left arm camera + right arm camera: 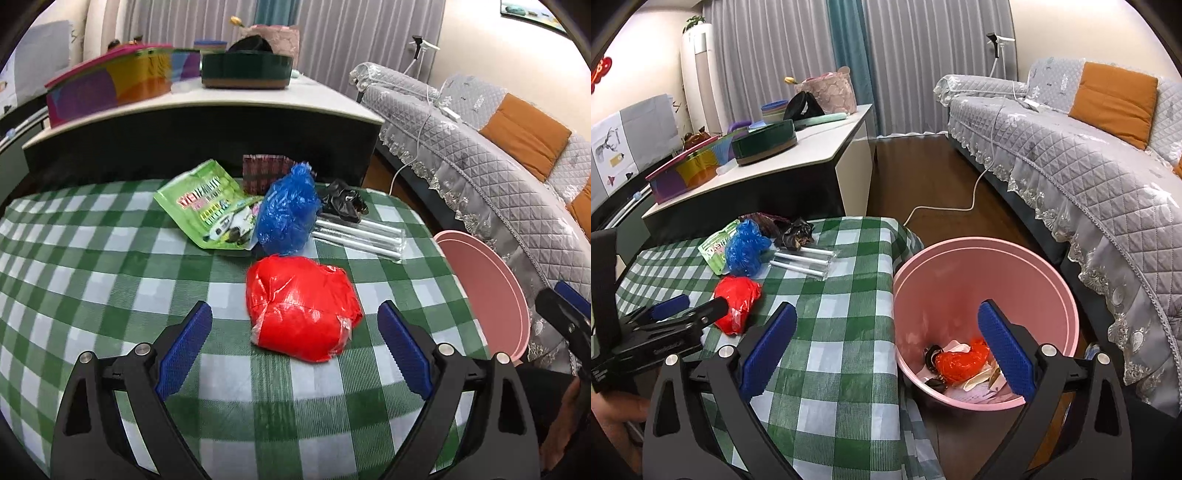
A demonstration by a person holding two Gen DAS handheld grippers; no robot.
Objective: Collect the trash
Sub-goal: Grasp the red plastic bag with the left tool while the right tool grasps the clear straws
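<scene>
1. Blue-padded left gripper (295,325) nearest the lens, jaws spread wide and holding nothing, poised low over the checked tablecloth (92,266) with the red plastic bag (301,306) lying between and just ahead of the pads.
2. Beyond the red bag, more trash in a loose cluster on the cloth: blue plastic bag (286,214), green snack wrapper (207,210) partly under it, black crumpled plastic (341,201), clear packet of white tubes (364,236) and a dark red wrapper (264,171) at the far edge.
3. Right gripper (886,328) likewise fully open and empty, held over the gap between the table edge and the pink bin (1067,291) on the floor beside the table.
4. Already in the bin: a red-orange bag (962,360), paper scraps and something dark (too jumbled to name piece by piece).
5. Step in hand, by the look of it: lining up the left jaws on the red bag, with part of the collecting done and six or so pieces left on the table.
6. Next move, as a judgement: lower and ease forward until the pads straddle the bag's bulk, close firmly enough to pinch the slippery film, then lift and carry rightward over the bin rim before letting go.
7. Worth watching: thin plastic slipping from the pads, or snagging the cloth along with it.
</scene>
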